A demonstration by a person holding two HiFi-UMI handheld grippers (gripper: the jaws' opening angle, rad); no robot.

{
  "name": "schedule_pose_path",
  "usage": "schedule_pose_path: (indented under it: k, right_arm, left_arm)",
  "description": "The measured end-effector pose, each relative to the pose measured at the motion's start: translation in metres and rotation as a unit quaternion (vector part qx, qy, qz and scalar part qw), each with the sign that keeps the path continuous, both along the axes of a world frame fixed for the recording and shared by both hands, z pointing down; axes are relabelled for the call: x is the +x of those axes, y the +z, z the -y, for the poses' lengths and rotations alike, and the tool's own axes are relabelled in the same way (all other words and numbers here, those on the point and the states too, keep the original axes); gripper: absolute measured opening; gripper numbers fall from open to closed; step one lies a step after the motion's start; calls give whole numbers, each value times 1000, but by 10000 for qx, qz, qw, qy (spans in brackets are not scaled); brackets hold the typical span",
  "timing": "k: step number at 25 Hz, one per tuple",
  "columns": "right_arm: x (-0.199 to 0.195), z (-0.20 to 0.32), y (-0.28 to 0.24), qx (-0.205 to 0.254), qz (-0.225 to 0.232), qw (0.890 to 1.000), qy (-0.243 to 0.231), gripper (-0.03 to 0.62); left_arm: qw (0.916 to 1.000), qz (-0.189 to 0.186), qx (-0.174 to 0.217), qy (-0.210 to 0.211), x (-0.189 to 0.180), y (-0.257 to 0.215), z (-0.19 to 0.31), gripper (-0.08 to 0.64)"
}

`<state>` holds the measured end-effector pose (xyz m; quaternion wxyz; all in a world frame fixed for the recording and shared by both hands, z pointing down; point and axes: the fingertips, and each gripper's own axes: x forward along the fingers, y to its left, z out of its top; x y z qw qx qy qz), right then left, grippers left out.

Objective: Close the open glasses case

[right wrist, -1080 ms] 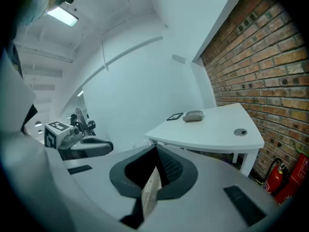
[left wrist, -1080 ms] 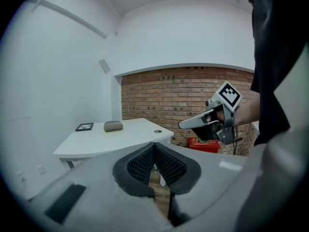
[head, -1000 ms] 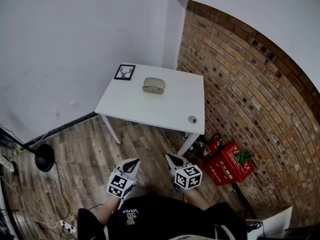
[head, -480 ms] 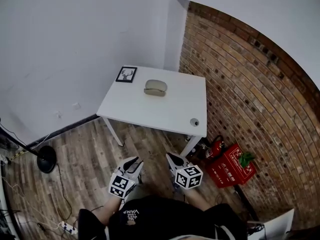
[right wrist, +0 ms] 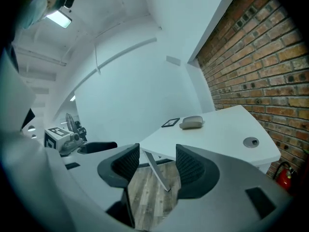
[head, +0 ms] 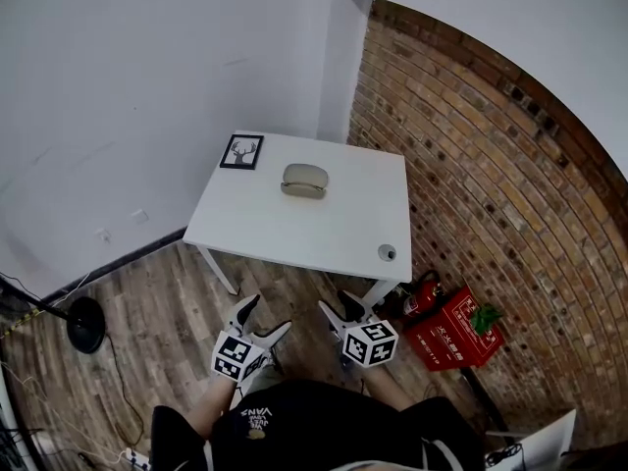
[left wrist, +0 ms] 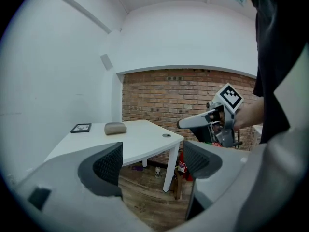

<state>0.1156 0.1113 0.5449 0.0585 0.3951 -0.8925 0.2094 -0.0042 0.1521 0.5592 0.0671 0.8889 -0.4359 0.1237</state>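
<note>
**Both grippers empty and apart; the case sits on the table ahead**

We hold the left gripper [left wrist: 153, 159] with its jaws spread, having just been opening, and between its pads we see only the wooden floor [left wrist: 145, 197] and a table leg. The right gripper [right wrist: 152, 164] is likewise parted, its jaws also having just been opening, with nothing between them. Both are well short of the table [head: 324, 234].

The glasses case [head: 304, 180] lies toward the far side of the white tabletop, near a small picture frame [head: 241, 151] at the far left corner. A dark seam runs along the case's near edge, and its inside is hidden from us in every view. On the floor by the brick wall [head: 491, 165] stands a red box [head: 453, 330] with something green at its upper corner. A fire extinguisher [head: 422, 295] stands just beside the box.

Only the head view shows the red box whole, and only it shows both grippers together, side by side below the table's near edge. The left gripper view catches the right gripper from the side, its marker cube [left wrist: 231, 96] on top. The right gripper view alone takes in a fan [right wrist: 72, 122] at the far left. All three views show the round hole [head: 388, 253] near the tabletop's near right corner.
</note>
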Motion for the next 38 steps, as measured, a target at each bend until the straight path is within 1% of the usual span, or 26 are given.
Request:
schedule_pose_path:
  k: [11,15,20,24,28,38]
  right_arm:
    - [-52,99,-7,-44,14,9981,620,213]
    - [-68,125,-4,-86,36,9962,862,210]
    - [-84,144,0,-142,68,9938,1097,209]
    - [-90,156,3,-173,-2,9932,1153,207]
    - [-93,168,8,-204,-4,9928,1184,206]
    - [-93,222,15,-225,-15,9950,974,202]
  left_arm:
    - [9988,-36,-78,472,-65,-7,103,407]
    - [9978,-45,-120,644,-86,-5,132,407]
    - [9964,-120,-217,815,-109,-1,155,407]
    - [9960,-252,-284,810,-117,-2,170,408]
    - [9958,-307,-296,810,-123,2,181,408]
    - [9967,-284,-314,699,-123,5,232,407]
